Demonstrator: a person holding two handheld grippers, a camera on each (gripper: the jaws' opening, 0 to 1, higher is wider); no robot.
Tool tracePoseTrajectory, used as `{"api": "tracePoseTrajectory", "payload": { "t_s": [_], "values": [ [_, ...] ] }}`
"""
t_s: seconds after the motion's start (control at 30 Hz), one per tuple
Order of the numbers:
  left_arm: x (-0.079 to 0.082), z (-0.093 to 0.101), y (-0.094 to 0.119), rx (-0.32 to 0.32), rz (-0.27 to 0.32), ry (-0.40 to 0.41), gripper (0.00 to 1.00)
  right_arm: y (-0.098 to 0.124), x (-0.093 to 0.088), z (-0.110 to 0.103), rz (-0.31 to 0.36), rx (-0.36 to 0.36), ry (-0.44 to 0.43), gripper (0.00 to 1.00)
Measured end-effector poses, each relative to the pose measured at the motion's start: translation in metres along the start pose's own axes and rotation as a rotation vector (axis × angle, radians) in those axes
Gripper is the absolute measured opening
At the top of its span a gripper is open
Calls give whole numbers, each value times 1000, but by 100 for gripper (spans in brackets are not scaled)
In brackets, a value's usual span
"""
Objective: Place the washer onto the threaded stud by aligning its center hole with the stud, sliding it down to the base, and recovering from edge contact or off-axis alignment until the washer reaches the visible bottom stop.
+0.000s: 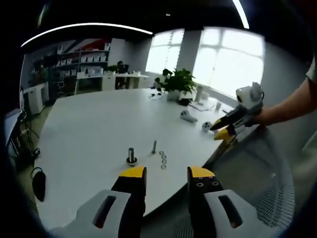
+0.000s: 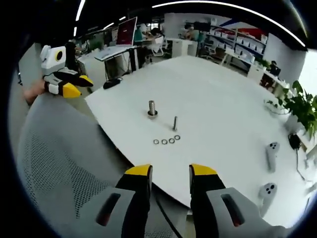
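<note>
Washers point(image 2: 167, 141) by the threaded stud point(image 2: 175, 123) too small to tell hole from rim; in the left gripper view the washers point(image 1: 163, 160) blur together, count unclear there. Stud threads unreadable (just a thin pin). Mesh chair back point(image 2: 59, 163) hides the table point(image 2: 208, 89) edge nearest the stud. Left gripper point(image 1: 167, 174) and right gripper point(image 2: 170, 172) bodies cut off at frame bottom.
</note>
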State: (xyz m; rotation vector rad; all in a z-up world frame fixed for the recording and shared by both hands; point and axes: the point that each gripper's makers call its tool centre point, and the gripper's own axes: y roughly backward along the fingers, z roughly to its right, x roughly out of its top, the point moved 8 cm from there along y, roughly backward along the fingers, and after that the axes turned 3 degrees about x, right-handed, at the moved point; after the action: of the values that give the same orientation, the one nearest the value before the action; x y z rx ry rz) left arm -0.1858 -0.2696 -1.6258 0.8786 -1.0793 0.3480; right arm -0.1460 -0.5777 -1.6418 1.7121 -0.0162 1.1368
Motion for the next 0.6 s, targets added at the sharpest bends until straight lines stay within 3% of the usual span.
{"api": "tracePoseTrajectory", "payload": {
  "t_s": [0.1,0.23,0.4,0.6],
  "values": [
    [-1,2,0,-6,-5,-10,31,-11,4,1,-12,-2,-60,35],
    [-3,0,0,0,-22,-1,31,-31,9,-1,1,25,-217,35],
    [-3,-1,1,7,-5,7,31,-51,14,-3,31,5,-379,35],
    [-3,2,-1,-13,-28,-10,29,-81,18,-12,-57,16,-268,35]
  ]
}}
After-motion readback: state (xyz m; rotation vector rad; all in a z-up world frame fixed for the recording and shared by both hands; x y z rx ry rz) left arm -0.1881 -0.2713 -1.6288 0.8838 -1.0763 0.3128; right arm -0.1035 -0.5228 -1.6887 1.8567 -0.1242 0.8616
